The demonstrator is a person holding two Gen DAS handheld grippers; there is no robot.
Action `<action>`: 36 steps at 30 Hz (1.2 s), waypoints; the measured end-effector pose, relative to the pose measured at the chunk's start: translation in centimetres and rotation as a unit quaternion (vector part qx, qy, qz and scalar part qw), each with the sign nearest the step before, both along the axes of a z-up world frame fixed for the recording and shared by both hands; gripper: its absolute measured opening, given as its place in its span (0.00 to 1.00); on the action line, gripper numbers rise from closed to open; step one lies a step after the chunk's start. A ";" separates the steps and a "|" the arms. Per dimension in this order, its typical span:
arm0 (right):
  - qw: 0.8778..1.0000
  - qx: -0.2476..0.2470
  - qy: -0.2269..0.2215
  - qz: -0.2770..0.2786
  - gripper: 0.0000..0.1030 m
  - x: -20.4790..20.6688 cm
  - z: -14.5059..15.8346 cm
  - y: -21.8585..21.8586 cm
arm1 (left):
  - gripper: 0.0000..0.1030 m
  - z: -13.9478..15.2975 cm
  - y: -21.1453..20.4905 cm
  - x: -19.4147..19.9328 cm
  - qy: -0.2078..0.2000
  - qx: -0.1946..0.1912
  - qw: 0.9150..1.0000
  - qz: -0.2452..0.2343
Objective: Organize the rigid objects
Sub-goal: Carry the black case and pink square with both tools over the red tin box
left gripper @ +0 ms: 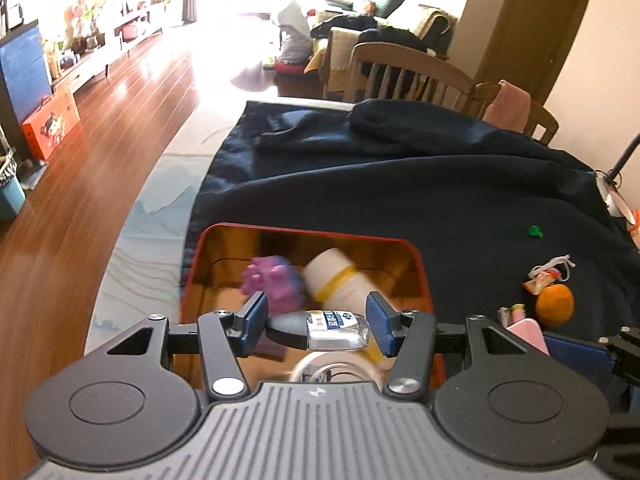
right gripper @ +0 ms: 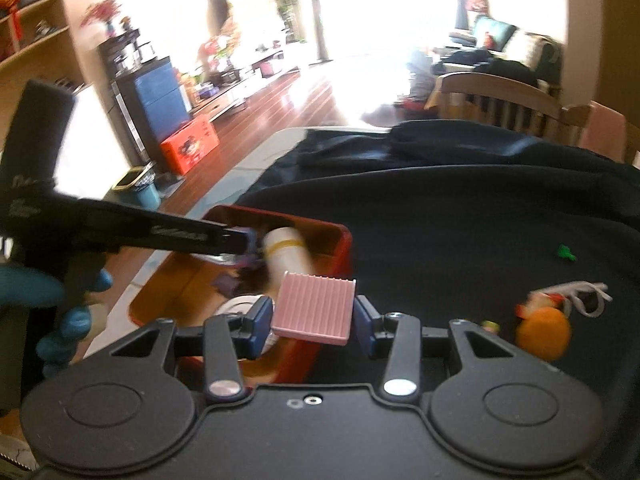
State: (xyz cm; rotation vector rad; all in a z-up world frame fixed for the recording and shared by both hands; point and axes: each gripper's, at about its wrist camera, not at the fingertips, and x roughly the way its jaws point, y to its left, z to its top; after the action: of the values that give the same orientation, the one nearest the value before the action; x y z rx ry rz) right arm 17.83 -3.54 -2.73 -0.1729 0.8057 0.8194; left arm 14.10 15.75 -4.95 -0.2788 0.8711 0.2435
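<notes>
Left gripper (left gripper: 318,322) clamps bottle (left gripper: 326,330) crosswise, cap left

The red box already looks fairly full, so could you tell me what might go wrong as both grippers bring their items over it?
1. The left gripper pinches the clear bottle end to end; it could pivot out.
2. The red box already holds a white roll and purple toy, so drops may bounce out.
3. The right gripper with its pink block is close to the left one; they might collide.
</notes>
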 end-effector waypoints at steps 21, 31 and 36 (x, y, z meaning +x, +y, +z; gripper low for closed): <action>0.995 -0.067 0.034 0.062 0.41 0.0 -4.7 7.6 | 0.52 -4.7 2.2 1.6 0.040 -0.002 0.999 -0.034; 0.994 -0.081 0.040 0.066 0.43 -0.4 -5.7 8.0 | 0.52 -5.8 2.3 1.8 0.055 -0.001 0.998 -0.037; 0.993 -0.083 0.038 0.071 0.44 -0.6 -5.8 7.9 | 0.52 -5.9 2.0 1.7 0.056 0.006 0.998 -0.039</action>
State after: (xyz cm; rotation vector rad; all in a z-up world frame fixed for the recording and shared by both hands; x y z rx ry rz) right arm 17.24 4.34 -8.50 -0.3520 0.9421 0.8971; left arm 15.80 17.73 -10.89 -0.2213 0.9894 0.1929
